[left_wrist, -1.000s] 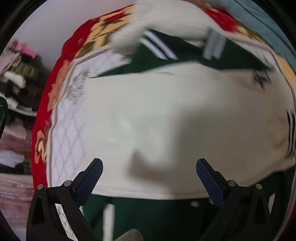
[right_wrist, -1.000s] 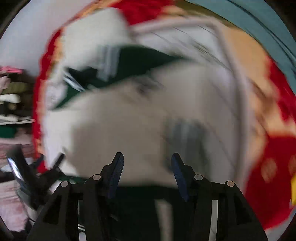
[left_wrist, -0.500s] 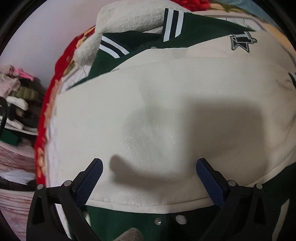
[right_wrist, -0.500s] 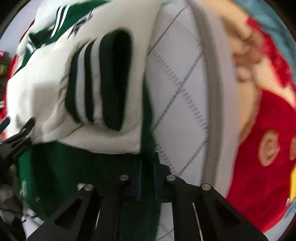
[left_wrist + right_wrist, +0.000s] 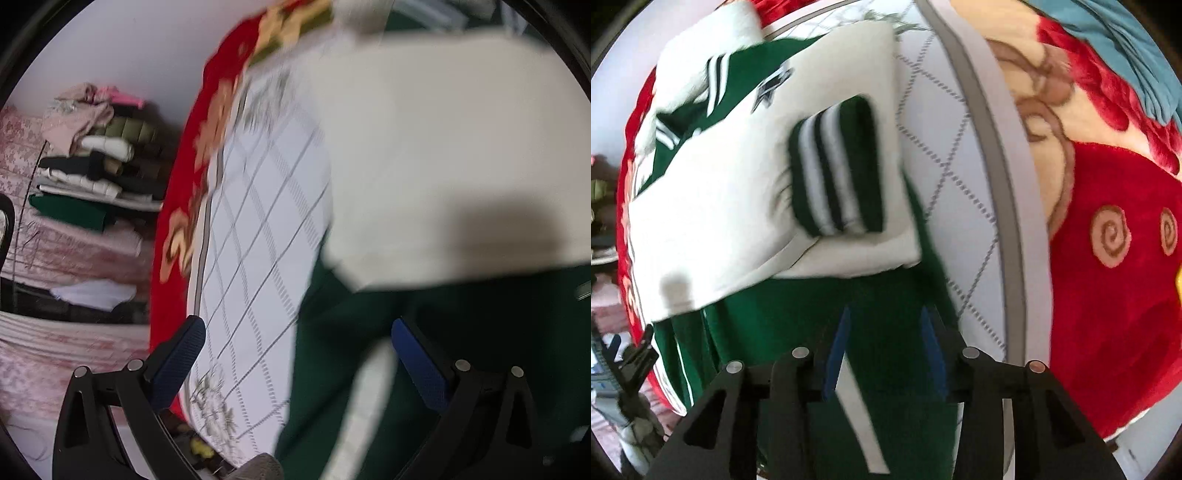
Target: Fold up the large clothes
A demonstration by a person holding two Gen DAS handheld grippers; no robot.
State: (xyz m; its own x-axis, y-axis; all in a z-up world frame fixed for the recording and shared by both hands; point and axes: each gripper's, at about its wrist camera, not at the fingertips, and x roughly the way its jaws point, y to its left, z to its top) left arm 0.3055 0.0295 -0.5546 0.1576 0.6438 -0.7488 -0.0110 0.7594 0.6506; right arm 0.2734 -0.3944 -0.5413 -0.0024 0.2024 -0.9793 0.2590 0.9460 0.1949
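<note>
A green and cream varsity jacket lies on a quilted white bedspread, its cream sleeves folded across the green body and a striped cuff on top. In the left wrist view the cream sleeve and green body fill the right side. My left gripper is open and empty over the jacket's left lower edge. My right gripper is open, its blue pads standing apart over the green hem, holding nothing.
A red floral blanket lies under the bedspread, with a teal cloth at the far right. A stack of folded clothes sits on a shelf left of the bed. The bedspread lies bare left of the jacket.
My right gripper was shut half a second ago and has opened, pulling back over the green hem. My left gripper has swung left toward the jacket's left edge, staying open.
</note>
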